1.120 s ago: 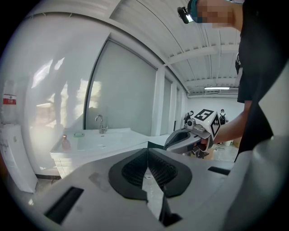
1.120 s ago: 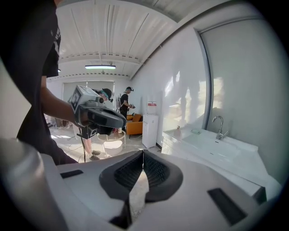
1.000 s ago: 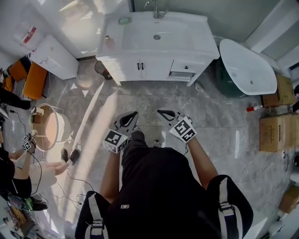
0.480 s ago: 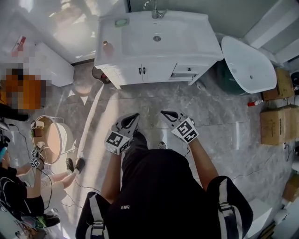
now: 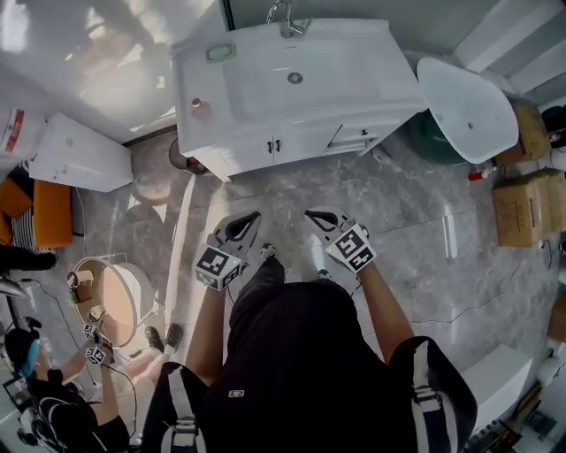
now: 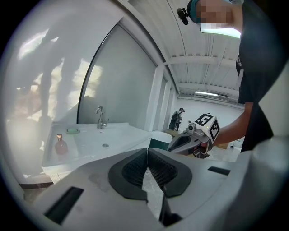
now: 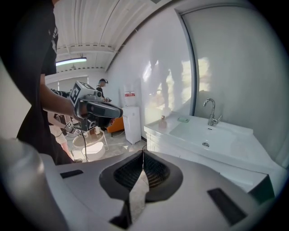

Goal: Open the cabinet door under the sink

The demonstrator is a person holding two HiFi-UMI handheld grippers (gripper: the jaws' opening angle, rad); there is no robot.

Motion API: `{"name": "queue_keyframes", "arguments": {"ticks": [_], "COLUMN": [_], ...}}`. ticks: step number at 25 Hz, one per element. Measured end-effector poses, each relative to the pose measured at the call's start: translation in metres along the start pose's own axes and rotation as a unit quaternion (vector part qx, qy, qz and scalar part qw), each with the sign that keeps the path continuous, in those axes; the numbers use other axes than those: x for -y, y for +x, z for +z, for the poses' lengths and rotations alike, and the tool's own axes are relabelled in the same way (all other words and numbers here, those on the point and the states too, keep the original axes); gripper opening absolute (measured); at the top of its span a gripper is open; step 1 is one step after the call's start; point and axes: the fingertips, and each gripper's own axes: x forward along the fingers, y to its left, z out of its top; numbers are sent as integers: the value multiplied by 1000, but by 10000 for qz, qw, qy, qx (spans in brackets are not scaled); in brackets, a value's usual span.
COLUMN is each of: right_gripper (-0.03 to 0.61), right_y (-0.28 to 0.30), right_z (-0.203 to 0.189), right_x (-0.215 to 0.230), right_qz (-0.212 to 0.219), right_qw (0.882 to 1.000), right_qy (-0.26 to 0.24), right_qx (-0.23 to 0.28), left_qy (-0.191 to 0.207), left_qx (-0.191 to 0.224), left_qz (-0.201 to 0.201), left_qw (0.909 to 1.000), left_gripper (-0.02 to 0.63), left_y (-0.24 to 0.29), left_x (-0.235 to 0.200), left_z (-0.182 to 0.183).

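A white vanity (image 5: 354, 97) with a sink stands at the top of the head view. Its two cabinet doors (image 5: 272, 148) sit under the basin with small dark handles side by side, both closed. My left gripper (image 5: 255, 216) and right gripper (image 5: 309, 215) hover over the grey floor, well short of the doors, both pointing at the vanity. In the left gripper view my left gripper (image 6: 147, 149) has its pads touching, with nothing between them. The right gripper (image 7: 143, 153) is likewise shut and empty, with the vanity (image 7: 212, 140) ahead on its right.
A drawer (image 5: 350, 136) right of the doors looks slightly ajar. A pink bottle (image 5: 196, 106), a green soap dish (image 5: 221, 53) and a faucet (image 5: 287, 18) are on top. A white tub (image 5: 466, 106) and cardboard boxes (image 5: 522, 217) stand right. A round stool (image 5: 115, 296) and a person (image 5: 62, 407) are left.
The vanity has grown larger and shifted left in the head view as both grippers moved toward it. Both grippers stay shut. The person at the left has slid down the picture.
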Motion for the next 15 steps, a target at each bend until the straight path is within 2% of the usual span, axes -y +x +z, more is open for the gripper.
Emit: {"name": "queue_keyframes", "arguments": {"ticks": [7, 15], "right_gripper": [61, 61], "right_y": [40, 91], "right_z": [0, -1], "right_x": [6, 44], "right_qz": [-260, -781], "right_qw": [9991, 9944], "right_qy": [322, 710], "right_qx": [-126, 20], "left_qy": [-28, -198], "left_qx": [-80, -369], "left_qz": [-314, -362], "left_qw": [9995, 9985], "left_gripper": [15, 15], "left_y": [4, 14], "left_x": [-29, -67], "left_z": [-2, -20]}}
